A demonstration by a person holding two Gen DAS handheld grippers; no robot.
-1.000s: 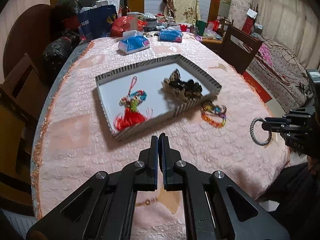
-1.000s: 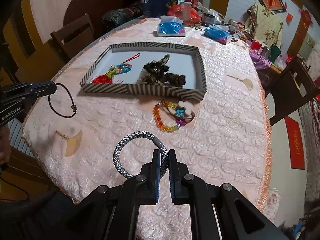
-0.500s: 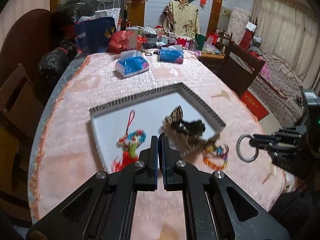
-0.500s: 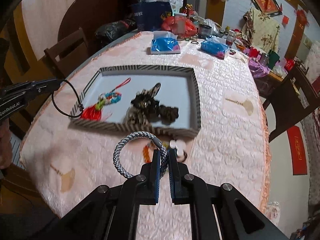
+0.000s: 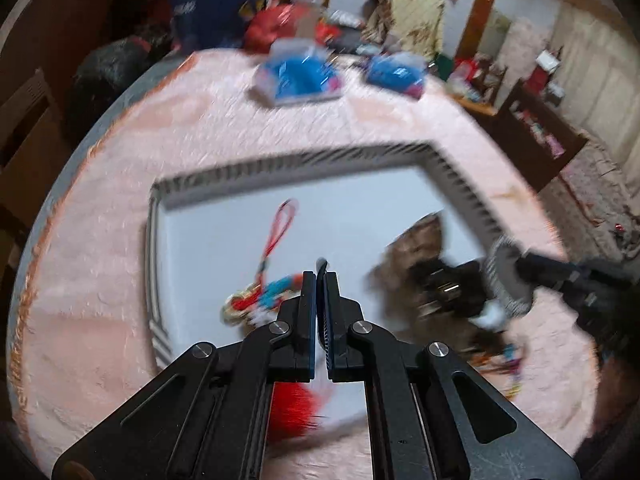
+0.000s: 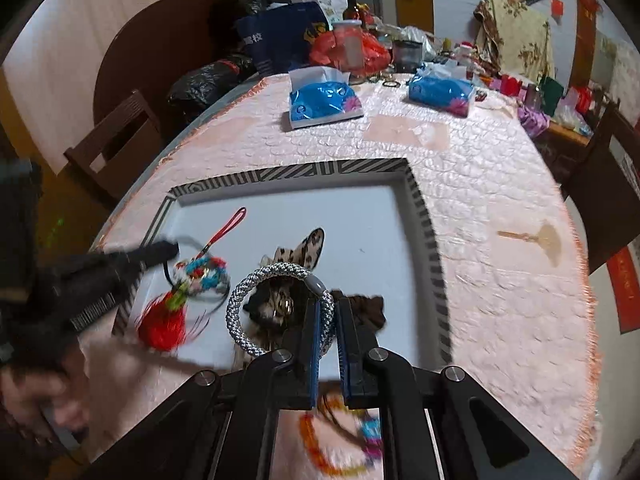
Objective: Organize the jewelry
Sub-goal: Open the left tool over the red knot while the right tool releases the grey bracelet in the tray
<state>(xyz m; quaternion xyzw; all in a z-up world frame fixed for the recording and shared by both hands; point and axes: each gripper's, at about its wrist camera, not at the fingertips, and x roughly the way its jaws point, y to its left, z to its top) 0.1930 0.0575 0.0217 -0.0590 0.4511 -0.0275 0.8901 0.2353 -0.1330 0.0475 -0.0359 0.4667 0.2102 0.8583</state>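
While both pieces are in transit, tally as follows. Tray (image 6: pixel 424 216), striped rim, white floor, on pink-clothed table (image 6: pixel 500 184): holds red tassel charm (image 6: pixel 166 320) and leopard-print hair bow (image 6: pixel 308 246) with dark scrunchies; counted as sorted. Right gripper (image 6: pixel 326 316): clenched on silver braided ring (image 6: pixel 276 272), hanging over the tray's near half, not yet set down. Left gripper (image 6: pixel 172 246): clenched on thin black cord loop (image 6: pixel 188 276), a sliver of it between the pads (image 5: pixel 322 266), over the charm. Outstanding: beaded bracelets (image 6: pixel 340 440) on the cloth outside the near rim. Estimate: roughly half done
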